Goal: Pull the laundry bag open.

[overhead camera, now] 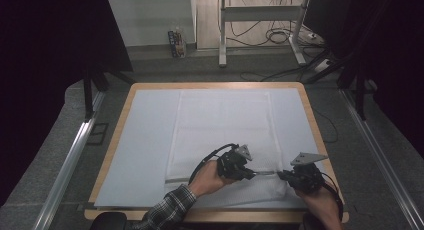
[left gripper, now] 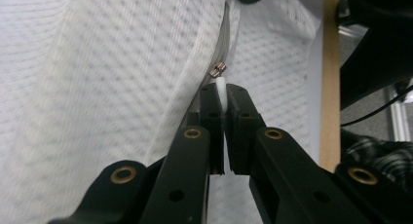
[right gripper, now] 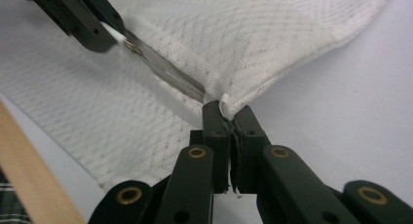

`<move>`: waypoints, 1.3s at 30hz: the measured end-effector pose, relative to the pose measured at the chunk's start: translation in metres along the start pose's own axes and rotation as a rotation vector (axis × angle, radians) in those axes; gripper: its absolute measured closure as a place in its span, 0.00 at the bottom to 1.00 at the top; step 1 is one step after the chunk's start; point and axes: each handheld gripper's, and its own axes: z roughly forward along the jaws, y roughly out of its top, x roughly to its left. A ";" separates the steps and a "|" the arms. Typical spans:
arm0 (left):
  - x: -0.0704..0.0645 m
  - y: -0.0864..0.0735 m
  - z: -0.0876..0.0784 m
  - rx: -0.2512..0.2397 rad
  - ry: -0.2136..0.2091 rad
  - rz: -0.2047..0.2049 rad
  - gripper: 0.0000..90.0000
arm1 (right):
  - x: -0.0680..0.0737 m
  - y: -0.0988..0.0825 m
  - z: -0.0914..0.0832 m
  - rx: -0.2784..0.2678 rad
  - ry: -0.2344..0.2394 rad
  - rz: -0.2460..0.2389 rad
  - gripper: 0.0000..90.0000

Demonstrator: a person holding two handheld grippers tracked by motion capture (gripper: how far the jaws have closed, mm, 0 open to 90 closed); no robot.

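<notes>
A white mesh bag [overhead camera: 222, 125] lies flat on the table's light sheet [overhead camera: 142, 145], with a grey zipper [overhead camera: 265, 173] running along its near end. My left gripper [overhead camera: 251, 173] is shut on the zipper's white pull tab [left gripper: 222, 89], just behind the small metal slider [left gripper: 217, 69]. My right gripper [overhead camera: 281, 175] is shut on the bag's corner [right gripper: 225, 103] at the end of the zipper [right gripper: 170, 77]. The two grippers face each other along the zipper, a short way apart. In the right gripper view the left gripper [right gripper: 104, 31] sits at the top left, on the slider.
The sheet covers a wooden table [overhead camera: 309, 115] whose edge runs close to my right hand. Metal rails [overhead camera: 67, 165] flank the table. Beyond it stand a desk frame [overhead camera: 260, 20], floor cables and a small carton [overhead camera: 176, 42].
</notes>
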 end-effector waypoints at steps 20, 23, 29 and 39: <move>0.003 -0.016 -0.021 -0.005 0.027 -0.019 0.97 | -0.003 -0.002 -0.001 -0.003 -0.014 0.002 0.95; 0.003 -0.019 -0.023 -0.002 0.028 -0.022 0.97 | -0.002 -0.002 -0.001 -0.006 -0.012 0.006 0.95; 0.002 -0.022 -0.028 -0.009 0.034 -0.031 0.97 | -0.002 -0.002 -0.001 -0.014 -0.013 0.006 0.95; 0.005 -0.035 -0.036 -0.017 0.038 -0.058 0.97 | -0.002 -0.002 -0.001 -0.015 -0.014 0.005 0.95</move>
